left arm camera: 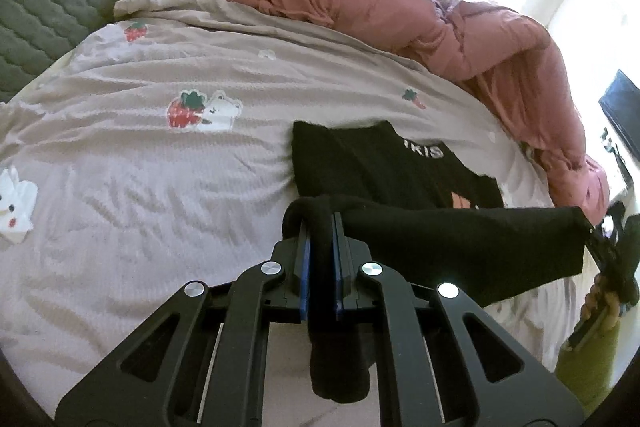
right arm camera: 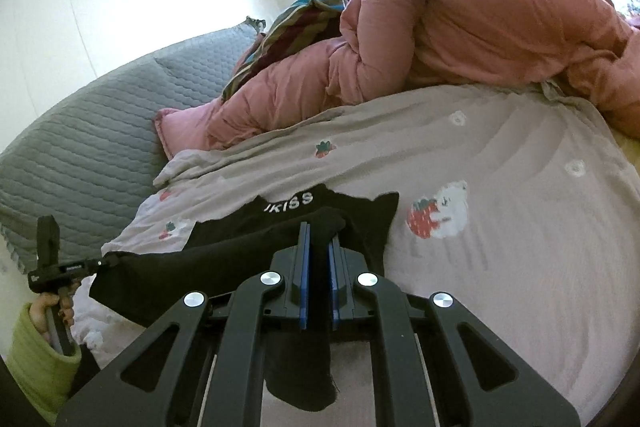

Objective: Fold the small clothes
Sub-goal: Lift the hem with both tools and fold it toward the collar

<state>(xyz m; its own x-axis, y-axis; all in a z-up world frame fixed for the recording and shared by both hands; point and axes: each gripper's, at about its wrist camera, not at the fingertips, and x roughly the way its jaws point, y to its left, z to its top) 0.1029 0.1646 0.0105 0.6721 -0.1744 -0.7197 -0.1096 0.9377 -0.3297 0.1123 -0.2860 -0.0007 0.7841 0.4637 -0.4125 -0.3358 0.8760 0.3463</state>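
A small black garment (left arm camera: 400,163) with white lettering lies on the pale strawberry-print sheet (left arm camera: 160,155). Its near edge is lifted off the bed and stretched between both grippers. My left gripper (left arm camera: 320,223) is shut on one corner of the black fabric, which bunches between the blue pads and hangs below them. My right gripper (right arm camera: 319,231) is shut on the other corner of the garment (right arm camera: 352,211). In the left wrist view the right gripper (left arm camera: 596,231) shows at the far right edge; in the right wrist view the left gripper (right arm camera: 106,261) shows at the left, each pinching a fabric end.
A bulky pink duvet (left arm camera: 400,3) (right arm camera: 460,27) is heaped along the far side of the bed, with striped cloth (right arm camera: 296,23) on it. A grey quilted cover (right arm camera: 88,147) lies at the left. A hand in a green sleeve (right arm camera: 36,355) holds the left gripper's handle.
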